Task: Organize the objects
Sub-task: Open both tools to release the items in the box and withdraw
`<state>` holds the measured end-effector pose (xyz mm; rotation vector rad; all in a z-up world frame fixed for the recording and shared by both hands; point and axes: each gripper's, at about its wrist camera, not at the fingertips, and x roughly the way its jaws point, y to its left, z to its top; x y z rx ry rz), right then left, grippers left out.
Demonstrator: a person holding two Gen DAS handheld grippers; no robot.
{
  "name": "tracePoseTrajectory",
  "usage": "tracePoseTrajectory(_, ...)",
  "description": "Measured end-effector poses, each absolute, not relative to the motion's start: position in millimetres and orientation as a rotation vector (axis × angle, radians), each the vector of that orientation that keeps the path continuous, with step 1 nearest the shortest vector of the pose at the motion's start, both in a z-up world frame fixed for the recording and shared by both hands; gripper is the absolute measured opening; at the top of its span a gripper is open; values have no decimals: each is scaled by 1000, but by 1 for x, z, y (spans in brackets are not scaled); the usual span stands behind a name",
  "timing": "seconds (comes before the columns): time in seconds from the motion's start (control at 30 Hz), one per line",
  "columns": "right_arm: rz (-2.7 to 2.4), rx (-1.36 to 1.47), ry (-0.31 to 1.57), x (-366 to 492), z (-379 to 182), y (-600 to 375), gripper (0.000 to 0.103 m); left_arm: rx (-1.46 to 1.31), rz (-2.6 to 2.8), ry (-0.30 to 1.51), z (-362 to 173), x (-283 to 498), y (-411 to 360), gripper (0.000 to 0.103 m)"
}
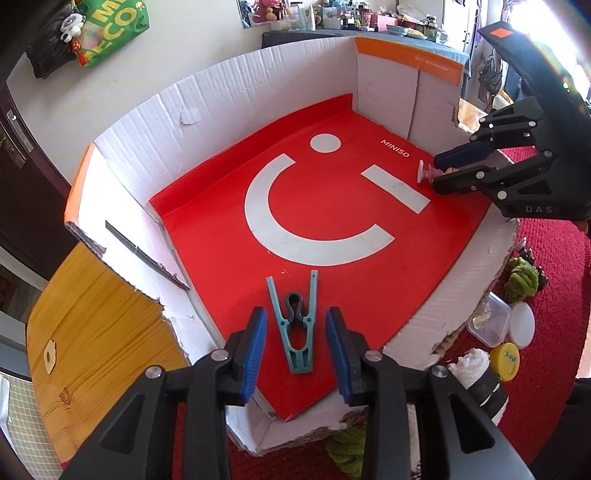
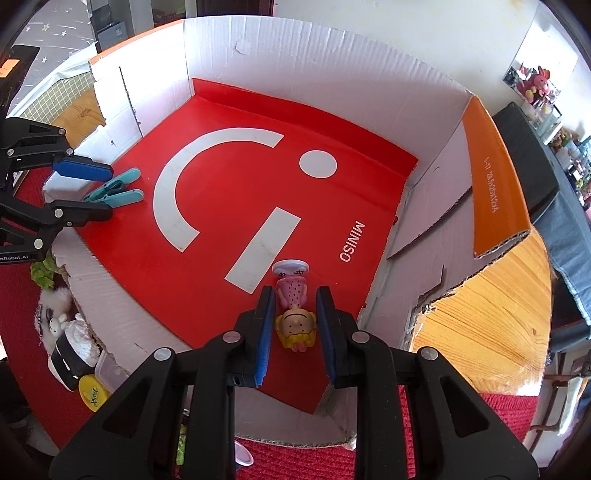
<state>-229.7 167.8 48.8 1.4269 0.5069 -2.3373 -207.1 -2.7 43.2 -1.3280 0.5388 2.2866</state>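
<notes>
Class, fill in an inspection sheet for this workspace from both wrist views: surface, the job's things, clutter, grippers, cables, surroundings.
Surface: wooden table with a red mat; on it a torn cardboard box lined with a red MINISO bag.
Job's things: teal clothes peg and doll figurine, both lying in the box.
Clutter: outside the box, a green knitted toy, clear plastic tub, white lid, yellow lid, paper-stuffed cup.
Grippers: left gripper open, astride the peg without touching; right gripper open around the doll, contact unclear.
Cables: nothing seen.
Surroundings: green bag on the wall, crowded shelf behind.
</notes>
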Motion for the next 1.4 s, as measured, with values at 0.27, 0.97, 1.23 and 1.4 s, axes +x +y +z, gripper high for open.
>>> tracePoseTrajectory(0.27, -2366, 1387, 484, -223, 74, 169, 22, -1295, 2322, 500, 58, -198, -4, 35)
tracePoseTrajectory(0.97, -2537, 1041, 354, -167, 139, 154, 69, -1060, 2497, 238, 119, -119, -24, 45)
tracePoseTrajectory(1.23, -2618, 917, 280, -124, 149, 155, 74, -961, 2593, 107, 120, -82, -30, 57)
tracePoseTrajectory(1.4, -2655, 864, 223, -105, 143, 154, 82, -914, 2652, 33, 120, -65, -35, 66)
